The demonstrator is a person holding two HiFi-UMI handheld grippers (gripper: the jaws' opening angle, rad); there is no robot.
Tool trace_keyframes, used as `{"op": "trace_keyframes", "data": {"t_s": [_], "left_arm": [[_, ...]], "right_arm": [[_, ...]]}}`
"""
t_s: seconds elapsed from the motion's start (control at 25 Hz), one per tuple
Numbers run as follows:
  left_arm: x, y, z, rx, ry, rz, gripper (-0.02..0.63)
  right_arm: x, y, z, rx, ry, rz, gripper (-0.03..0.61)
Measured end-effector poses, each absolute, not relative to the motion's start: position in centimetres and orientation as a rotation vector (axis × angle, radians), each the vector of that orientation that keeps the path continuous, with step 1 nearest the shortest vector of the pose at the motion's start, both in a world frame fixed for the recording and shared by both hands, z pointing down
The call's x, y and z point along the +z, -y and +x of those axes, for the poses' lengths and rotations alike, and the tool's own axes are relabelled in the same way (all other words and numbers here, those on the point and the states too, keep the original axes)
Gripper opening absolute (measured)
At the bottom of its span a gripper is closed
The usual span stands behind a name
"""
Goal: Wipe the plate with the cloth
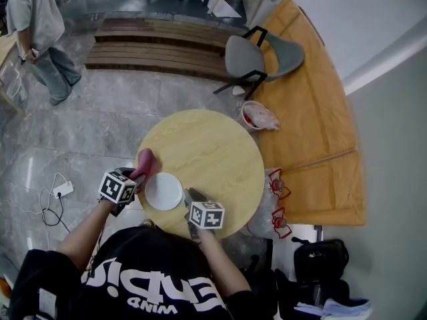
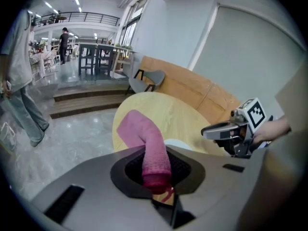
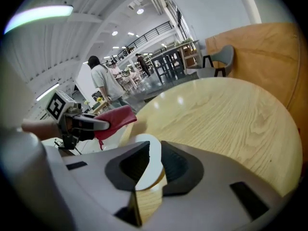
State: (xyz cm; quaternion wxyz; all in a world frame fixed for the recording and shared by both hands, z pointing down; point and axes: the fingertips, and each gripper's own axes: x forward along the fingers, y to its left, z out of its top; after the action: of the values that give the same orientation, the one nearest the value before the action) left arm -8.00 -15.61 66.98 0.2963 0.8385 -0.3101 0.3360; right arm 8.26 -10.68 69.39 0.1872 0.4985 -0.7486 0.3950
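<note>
Plate (image 1: 163, 191), rim pinched between the right gripper's (image 1: 192, 196) jaws; just to that gripper's left, the left gripper (image 1: 139, 177) clamps the pink cloth (image 1: 146, 160), which flops forward past its tips.

Grey chair (image 1: 243, 57), possibly a bin (image 1: 245, 117)

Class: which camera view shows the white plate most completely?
The head view: nearly the whole round plate shows from above. The right gripper view shows only its rim between the jaws; the left gripper view, a sliver.
</note>
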Motion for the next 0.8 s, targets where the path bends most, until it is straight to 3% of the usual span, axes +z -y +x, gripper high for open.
{"op": "trace_keyframes", "data": {"t_s": [0.44, 0.8], "left_arm": [[48.9, 16.4, -4.0, 0.339, 0.954, 2.699, 0.051], [47.9, 14.1, -2.6, 0.208, 1.034, 2.821, 0.051]], "right_arm": [[45.5, 11.6, 7.7, 0.293, 2.438, 1.845, 0.037], [45.9, 10.2, 7.2, 0.287, 2.426, 1.950, 0.023]]}}
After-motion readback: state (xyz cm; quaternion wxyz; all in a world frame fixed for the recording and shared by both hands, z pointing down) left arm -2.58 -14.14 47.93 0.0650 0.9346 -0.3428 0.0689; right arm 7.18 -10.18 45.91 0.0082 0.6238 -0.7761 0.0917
